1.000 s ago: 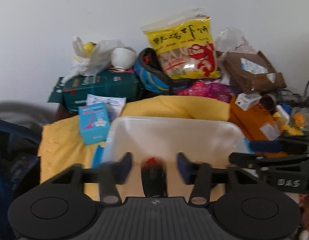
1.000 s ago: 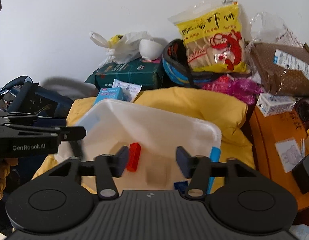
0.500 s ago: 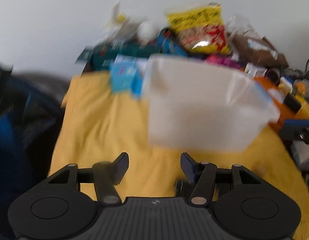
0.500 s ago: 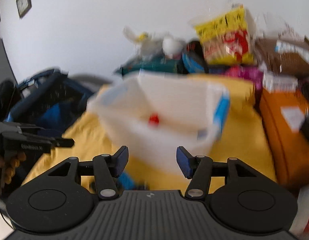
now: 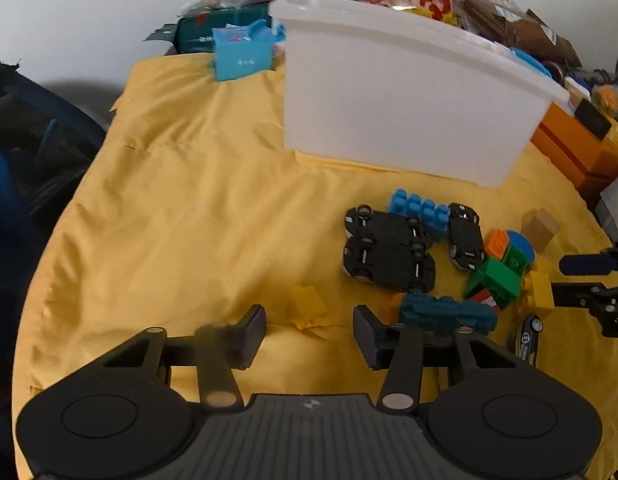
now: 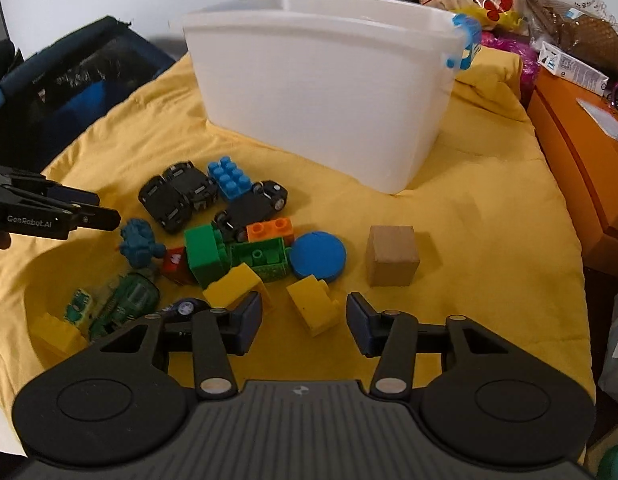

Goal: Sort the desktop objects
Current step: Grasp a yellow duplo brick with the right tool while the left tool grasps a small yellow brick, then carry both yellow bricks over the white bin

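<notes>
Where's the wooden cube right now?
In the right wrist view the wooden cube sits alone on the yellow cloth, right of the blue disc and in front of the white bin.

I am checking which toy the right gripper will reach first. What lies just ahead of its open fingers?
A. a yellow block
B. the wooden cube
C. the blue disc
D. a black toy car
A: in the right wrist view, the yellow block lies on the yellow cloth directly ahead of the open right gripper, nearer than the wooden cube or blue disc.
</notes>
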A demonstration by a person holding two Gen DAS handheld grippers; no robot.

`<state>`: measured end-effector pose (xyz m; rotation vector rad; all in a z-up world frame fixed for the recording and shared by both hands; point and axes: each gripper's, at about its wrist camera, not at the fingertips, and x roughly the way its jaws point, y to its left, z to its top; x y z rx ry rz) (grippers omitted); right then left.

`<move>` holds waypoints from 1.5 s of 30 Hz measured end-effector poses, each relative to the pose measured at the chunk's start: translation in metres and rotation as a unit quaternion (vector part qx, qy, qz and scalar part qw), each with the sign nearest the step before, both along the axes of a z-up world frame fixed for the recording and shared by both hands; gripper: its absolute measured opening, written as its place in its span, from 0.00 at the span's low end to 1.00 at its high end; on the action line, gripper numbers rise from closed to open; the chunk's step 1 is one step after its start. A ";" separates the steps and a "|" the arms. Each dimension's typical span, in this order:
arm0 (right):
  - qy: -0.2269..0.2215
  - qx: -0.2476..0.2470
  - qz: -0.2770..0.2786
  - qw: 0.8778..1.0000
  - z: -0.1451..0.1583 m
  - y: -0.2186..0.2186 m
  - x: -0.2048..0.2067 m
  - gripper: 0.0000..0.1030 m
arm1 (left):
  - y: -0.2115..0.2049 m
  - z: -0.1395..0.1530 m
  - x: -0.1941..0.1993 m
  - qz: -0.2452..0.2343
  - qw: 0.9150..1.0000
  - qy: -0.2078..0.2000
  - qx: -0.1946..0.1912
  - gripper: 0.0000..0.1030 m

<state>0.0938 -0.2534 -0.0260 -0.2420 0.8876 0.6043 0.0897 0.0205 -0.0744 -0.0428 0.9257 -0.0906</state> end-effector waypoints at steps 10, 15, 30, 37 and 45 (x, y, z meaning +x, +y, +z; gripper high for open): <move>0.025 0.014 -0.004 1.000 -0.014 -0.003 0.010 0.32 | 0.002 -0.006 0.006 -0.007 1.000 0.003 -0.024 0.17; 0.019 0.031 -0.009 0.999 -0.006 -0.015 0.003 0.32 | 0.008 0.002 -0.001 0.001 1.000 -0.008 -0.027 0.17; -0.053 0.138 -0.060 0.987 0.096 -0.019 0.023 0.32 | -0.009 0.109 0.019 -0.019 0.994 -0.096 -0.056 0.17; -0.081 0.144 -0.065 0.984 0.143 -0.005 0.063 0.32 | -0.021 0.154 0.060 -0.034 0.991 -0.125 -0.037 0.17; -0.066 0.128 -0.074 0.987 0.160 0.008 0.104 0.32 | -0.025 0.169 0.111 -0.027 0.994 -0.104 -0.031 0.17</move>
